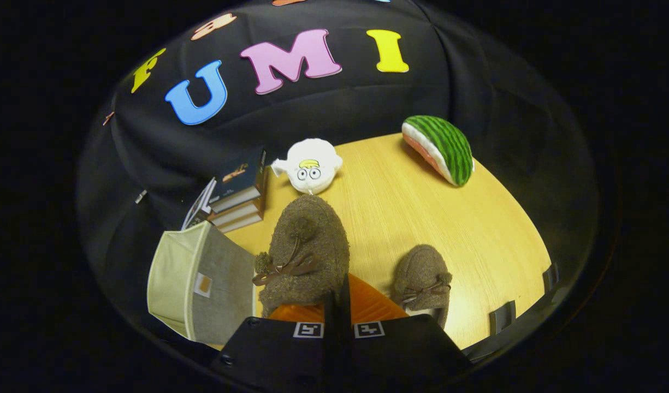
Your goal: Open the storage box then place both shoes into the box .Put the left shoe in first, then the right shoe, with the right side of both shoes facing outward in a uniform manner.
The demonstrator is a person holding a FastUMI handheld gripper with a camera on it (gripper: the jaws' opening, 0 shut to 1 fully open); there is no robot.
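Two fuzzy shoes (304, 251) (423, 281), one in closed gripper (338, 303)

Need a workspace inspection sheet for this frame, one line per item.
Surface: light wooden table, bare between the items.
Job's things: brown shoe raised at the fingers, toe pointing away; second brown shoe on the table beside it; storage box on the other side, opening not clearly seen.
Clutter: stack of books, white plush toy, watermelon plush, all beyond the shoes.
Grippers: hand-held gripper with fingers close together at the raised shoe's heel.
Cables: nothing seen.
Surroundings: black cloth wall.
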